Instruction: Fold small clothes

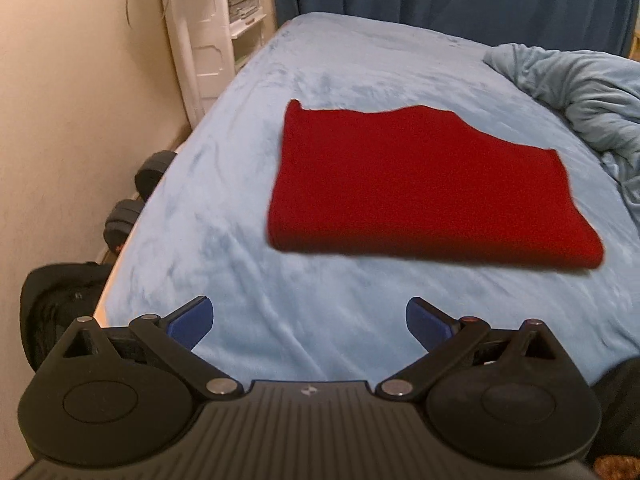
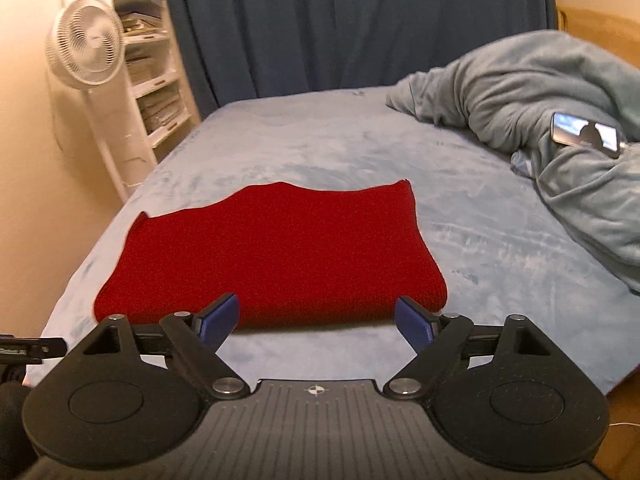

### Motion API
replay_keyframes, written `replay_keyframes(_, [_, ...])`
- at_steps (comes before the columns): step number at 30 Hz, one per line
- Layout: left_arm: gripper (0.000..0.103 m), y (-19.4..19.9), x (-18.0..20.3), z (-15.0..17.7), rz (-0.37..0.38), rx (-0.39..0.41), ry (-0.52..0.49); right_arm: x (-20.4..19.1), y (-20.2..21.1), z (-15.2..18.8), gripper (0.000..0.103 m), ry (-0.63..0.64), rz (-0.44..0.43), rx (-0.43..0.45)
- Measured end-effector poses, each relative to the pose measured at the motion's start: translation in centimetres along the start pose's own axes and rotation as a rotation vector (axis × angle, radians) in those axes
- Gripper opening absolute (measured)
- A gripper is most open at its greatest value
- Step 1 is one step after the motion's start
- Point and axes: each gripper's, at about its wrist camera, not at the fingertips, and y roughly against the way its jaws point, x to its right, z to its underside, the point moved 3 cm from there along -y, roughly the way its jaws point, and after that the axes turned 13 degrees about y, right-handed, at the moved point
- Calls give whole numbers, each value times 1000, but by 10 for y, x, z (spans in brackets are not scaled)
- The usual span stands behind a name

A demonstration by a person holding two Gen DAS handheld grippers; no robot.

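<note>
Right tongs (image 2: 318,316): mine, held wide apart and empty, low over the bed's near edge. The blue pads (image 2: 218,318) frame the near fold of the red garment from just in front of it; I cannot tell whether they touch the cloth.
Left tongs (image 1: 310,322): also spread open with nothing between them, hanging over bare sheet, well short of the garment and off to its left side.
Red garment (image 1: 424,184): a small knitted piece lying flat on the bed (image 2: 480,216), already doubled into a rough rectangle. A rounded folded edge faces me; the far edge is wavy and uneven.
Why it lies there: the middle of the mattress gives a flat, soft surface with free sheet all round, so either tongs can come at an edge.
Why both are open: I judge this is a pause between folds, or after the last one, with nothing to carry.
Next, as a guess: another fold would call for pinching the two near corners together.
Risk: the thick knit may slip or spring back open.
Bystanders: a crumpled blanket (image 2: 540,92) with a phone (image 2: 586,134) on it lies well apart to the right; a white fan (image 2: 90,46) stands by the wall.
</note>
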Motion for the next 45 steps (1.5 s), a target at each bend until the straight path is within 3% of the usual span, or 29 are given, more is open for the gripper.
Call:
replay_keyframes(9, [103,40,10,13,40,100,-55,-12,29,17,88,-43,-32,-11])
replay_keyframes(16, [103,53,7,15,43,131,-52,-19,38,19,88,-37,-44,3])
replay_keyframes(45, [103,42,-1,15,30,96,-47,-14,28,28,88,-86,-47,-50])
